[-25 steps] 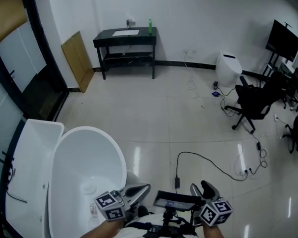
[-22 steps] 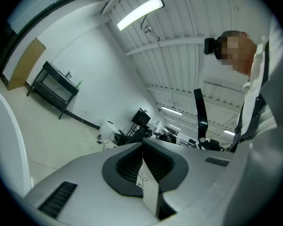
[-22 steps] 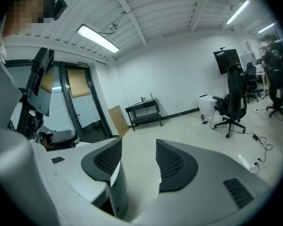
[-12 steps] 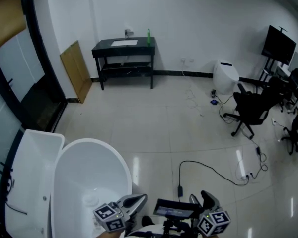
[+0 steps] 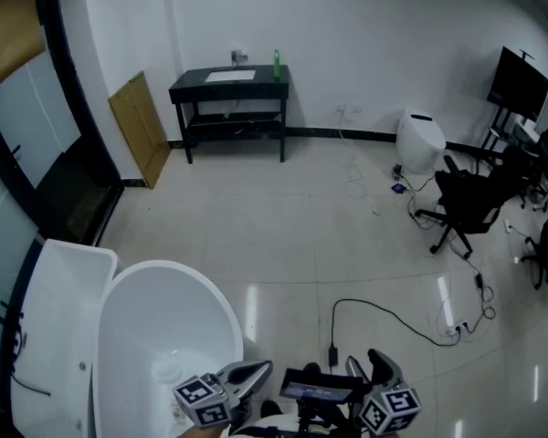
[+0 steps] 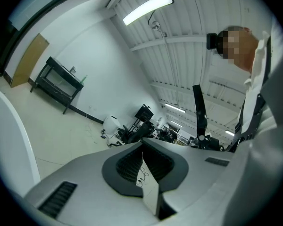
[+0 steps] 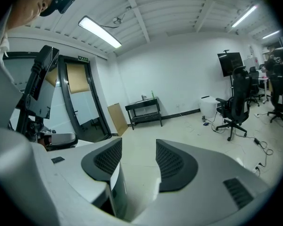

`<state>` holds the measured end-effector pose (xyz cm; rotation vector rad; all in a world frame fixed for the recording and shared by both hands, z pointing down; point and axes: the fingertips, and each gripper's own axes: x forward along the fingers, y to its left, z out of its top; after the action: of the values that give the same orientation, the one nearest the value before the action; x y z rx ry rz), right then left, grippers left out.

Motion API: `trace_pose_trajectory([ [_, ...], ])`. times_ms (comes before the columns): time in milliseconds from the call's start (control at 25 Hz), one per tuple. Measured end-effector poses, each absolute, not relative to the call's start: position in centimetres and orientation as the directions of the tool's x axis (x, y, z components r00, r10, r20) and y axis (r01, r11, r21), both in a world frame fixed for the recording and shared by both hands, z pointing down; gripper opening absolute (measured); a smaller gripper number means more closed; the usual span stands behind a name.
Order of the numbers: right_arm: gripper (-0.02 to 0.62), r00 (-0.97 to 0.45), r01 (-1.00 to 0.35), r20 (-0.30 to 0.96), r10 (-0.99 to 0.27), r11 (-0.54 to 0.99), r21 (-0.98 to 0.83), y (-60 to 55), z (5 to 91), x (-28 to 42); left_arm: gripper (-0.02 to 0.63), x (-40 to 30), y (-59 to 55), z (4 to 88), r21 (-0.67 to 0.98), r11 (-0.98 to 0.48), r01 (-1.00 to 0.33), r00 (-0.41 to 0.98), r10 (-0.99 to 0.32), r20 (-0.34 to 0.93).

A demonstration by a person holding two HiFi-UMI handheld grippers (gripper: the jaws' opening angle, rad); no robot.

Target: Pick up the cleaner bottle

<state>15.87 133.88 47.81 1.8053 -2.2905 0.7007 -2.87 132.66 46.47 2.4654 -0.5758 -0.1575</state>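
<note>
A: Where is the cleaner bottle [image 5: 276, 58], seen from the jaws?

B: Far ahead of both pairs of jaws, well apart from them, across an open stretch of floor [image 5: 283, 217]. It stands upright, a slim green shape at the right end of a black surface [image 5: 190, 84] against the far wall, with a pale basin [image 5: 230, 76] set into the top beside it

A: What are the jaws doing?

B: The left gripper [image 6: 142, 150] has its jaws pressed fully together with nothing between them. The right gripper [image 7: 138, 147] has its jaws spread apart, and only bare floor shows through the gap

A: How might the bottle handle?

B: It is too small here to read its shape. It is probably light plastic, fairly stiff but smooth, so a grip across the middle of the body, below the neck, looks safest. Standing tall and narrow, it could tip if nudged

A: Anything in the way?

B: A white bathtub [image 5: 226, 307] sits just left of the left jaws. A black cable [image 5: 384, 304] trails on the floor near the right jaws, a possible snag. An office chair [image 5: 466, 199] stands off to the right and a wooden board [image 5: 137, 121] leans left of the surface, both clear of a straight line ahead
</note>
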Motion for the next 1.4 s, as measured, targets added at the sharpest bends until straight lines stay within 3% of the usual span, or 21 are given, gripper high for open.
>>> trace_pose_trajectory([
  [640, 0.235, -0.423, -0.893, 0.363, -0.83, 0.316, -0.319, 117.4, 46.7, 23.2, 0.002, 6.2, 119.1, 44.1, 0.56, -0.679, -0.474, 0.839, -0.541, 0.054],
  [1400, 0.235, -0.441, -0.876, 0.366, -0.819, 0.306, -0.373, 114.6, 48.2, 27.1, 0.002, 10.8, 115.4, 44.1, 0.545, -0.675, -0.497, 0.837, -0.54, 0.094],
])
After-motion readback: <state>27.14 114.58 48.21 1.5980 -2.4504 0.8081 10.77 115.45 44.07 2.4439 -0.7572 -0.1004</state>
